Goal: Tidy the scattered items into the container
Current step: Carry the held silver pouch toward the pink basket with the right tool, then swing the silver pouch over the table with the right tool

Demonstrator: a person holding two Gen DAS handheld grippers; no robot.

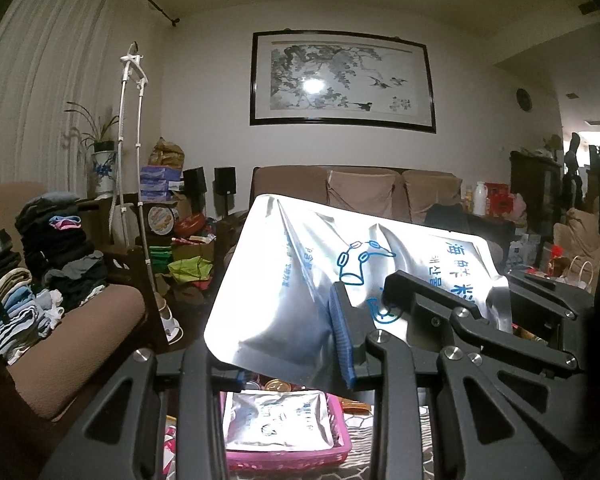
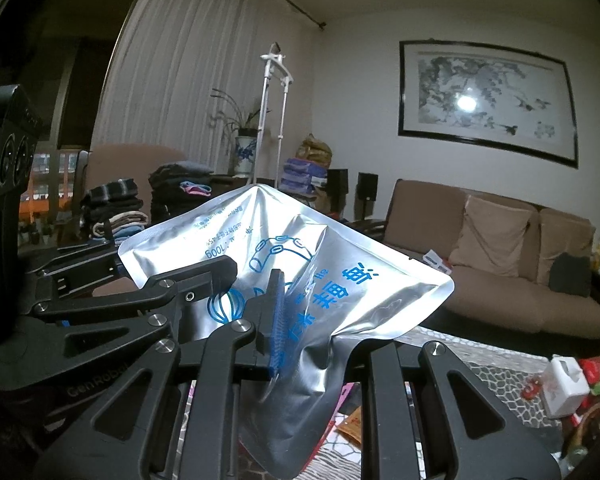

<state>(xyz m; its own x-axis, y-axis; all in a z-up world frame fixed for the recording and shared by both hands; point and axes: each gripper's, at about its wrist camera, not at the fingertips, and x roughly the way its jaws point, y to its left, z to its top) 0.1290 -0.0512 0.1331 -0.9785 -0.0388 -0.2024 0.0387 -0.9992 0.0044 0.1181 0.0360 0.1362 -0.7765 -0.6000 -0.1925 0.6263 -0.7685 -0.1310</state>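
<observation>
Currently, one silver foil pouch [image 1: 296, 276] pinched between both sets of my fingers: left gripper [image 1: 292, 360] clamped on its lower edge, right gripper [image 2: 312, 344] clamped on the opposite side, pouch crumpled mid-frame in both views. Below, bottom centre of the left view: pink basket [image 1: 284, 458], one matching pouch [image 1: 278, 424] already inside. Remaining: this pouch, plus small packets [image 2: 350, 426] lying loose on the patterned tabletop [image 2: 500, 364].
</observation>
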